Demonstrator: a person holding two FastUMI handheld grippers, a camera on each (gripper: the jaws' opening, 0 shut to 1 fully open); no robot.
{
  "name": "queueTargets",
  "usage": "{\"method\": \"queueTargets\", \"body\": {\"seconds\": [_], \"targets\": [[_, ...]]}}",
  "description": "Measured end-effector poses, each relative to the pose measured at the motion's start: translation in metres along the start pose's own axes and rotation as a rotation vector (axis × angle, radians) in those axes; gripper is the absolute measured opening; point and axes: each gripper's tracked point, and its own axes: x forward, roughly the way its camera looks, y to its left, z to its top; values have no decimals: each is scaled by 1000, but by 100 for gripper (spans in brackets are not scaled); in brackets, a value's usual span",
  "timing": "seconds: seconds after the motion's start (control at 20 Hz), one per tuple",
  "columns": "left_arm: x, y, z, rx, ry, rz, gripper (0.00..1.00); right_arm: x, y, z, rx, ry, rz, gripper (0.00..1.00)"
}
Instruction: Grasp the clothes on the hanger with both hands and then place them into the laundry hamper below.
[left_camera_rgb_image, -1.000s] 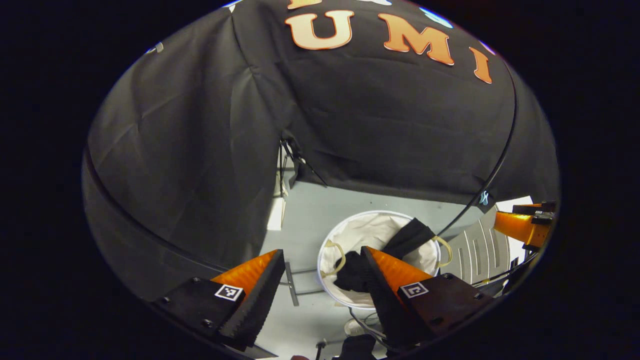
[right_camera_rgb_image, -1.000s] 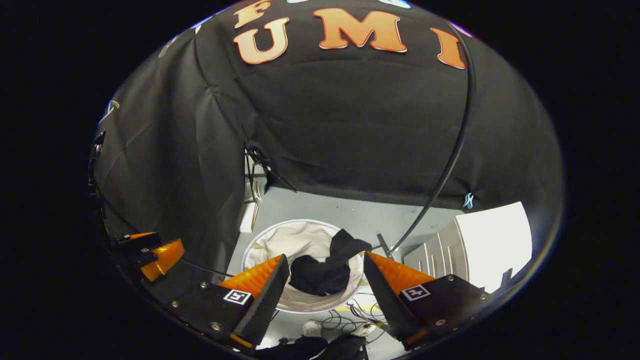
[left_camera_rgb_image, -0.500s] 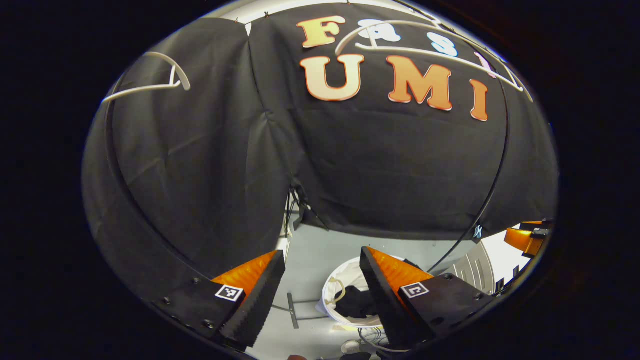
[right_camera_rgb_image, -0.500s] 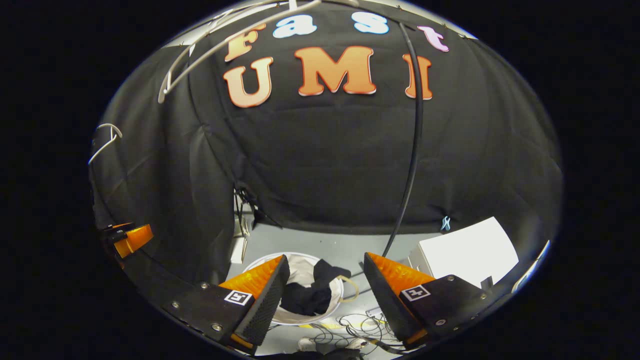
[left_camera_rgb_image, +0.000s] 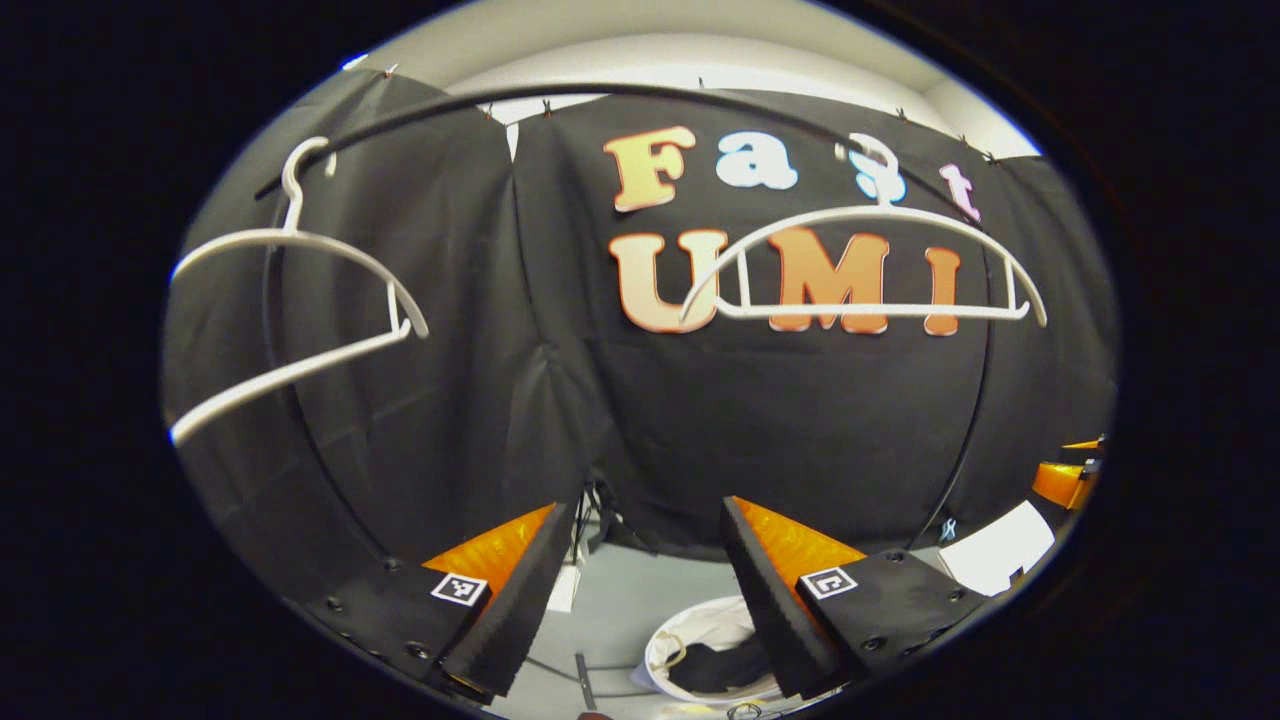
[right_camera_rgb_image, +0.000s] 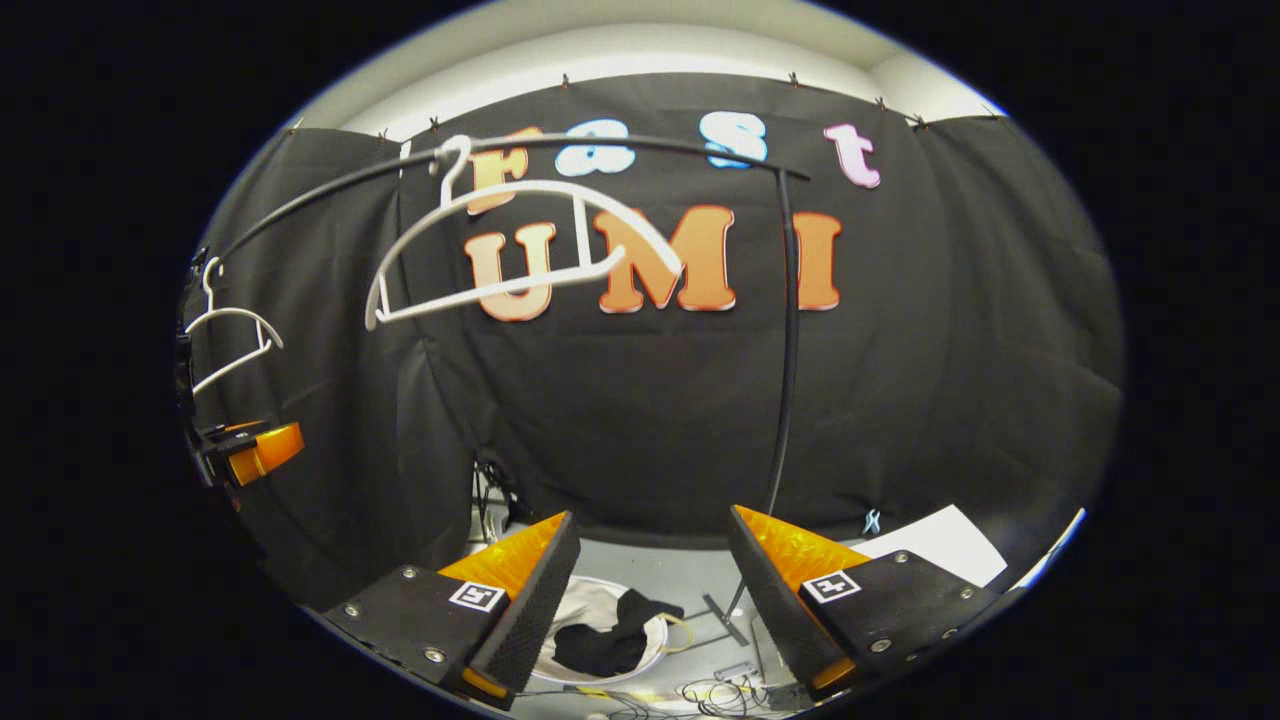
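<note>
**Clothes are lying in the hamper; both hangers are hanging bare**

The black rail (right_camera_rgb_image: 500, 155) is arching across the booth, and two white hangers are hanging from it with nothing on them. In the left gripper view the nearer hanger (left_camera_rgb_image: 860, 265) is sitting almost level in front of the cloth wall, while the second hanger (left_camera_rgb_image: 290, 310) is tilting off to the left side. In the right gripper view the same two are showing as one tilted hanger (right_camera_rgb_image: 510, 245) near the middle and a smaller one (right_camera_rgb_image: 228, 330) far off at the left edge.

Down on the grey floor (right_camera_rgb_image: 690, 580) the white laundry hamper (right_camera_rgb_image: 570, 660) is standing below the rail, and the dark clothes (right_camera_rgb_image: 615, 640) are lying inside it, one fold draping up toward the rim. The left gripper view is showing the same hamper (left_camera_rgb_image: 700, 630) with the dark clothes (left_camera_rgb_image: 725, 665) in its bottom.

The left gripper (left_camera_rgb_image: 640, 590) is standing with its fingers spread wide and nothing between them. The right gripper (right_camera_rgb_image: 655, 590) is likewise released, its fingers apart and grasping nothing. Both are pointing up and outward, well above the hamper.

Judging by this, the task is looking finished: the garment is off its hanger and in the hamper, and no clothing is showing on the rail to fetch.
</note>
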Motion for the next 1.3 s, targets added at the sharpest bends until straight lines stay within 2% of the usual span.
{"method": "queueTargets", "body": {"seconds": [0.2,0.25,0.35,0.4,0.55,0.75,1.05,1.1,1.3], "targets": [[-23,-1,43,-39,-90,-16,98,-41,-4,54,-39,-108,-4,92],[-29,2,51,-42,-112,-10,100,-48,-4,66,-40,-133,-3,100],[-45,9,71,-42,-160,3,99,-60,-8,83,-43,-170,-3,100],[-57,13,81,-45,-183,6,96,-65,-9,91,-51,-187,-6,100],[-76,18,104,-68,-231,12,99,-81,-9,111,-70,-236,-6,100],[-80,30,120,-67,-276,39,99,-85,-10,126,-72,-276,1,100],[-80,35,120,-80,-280,59,99,-84,-10,131,-81,-292,2,100],[-80,37,121,-77,-280,60,98,-83,-10,131,-82,-293,2,92],[-81,37,124,-69,-283,60,99,-80,-8,130,-74,-292,10,92]]}}
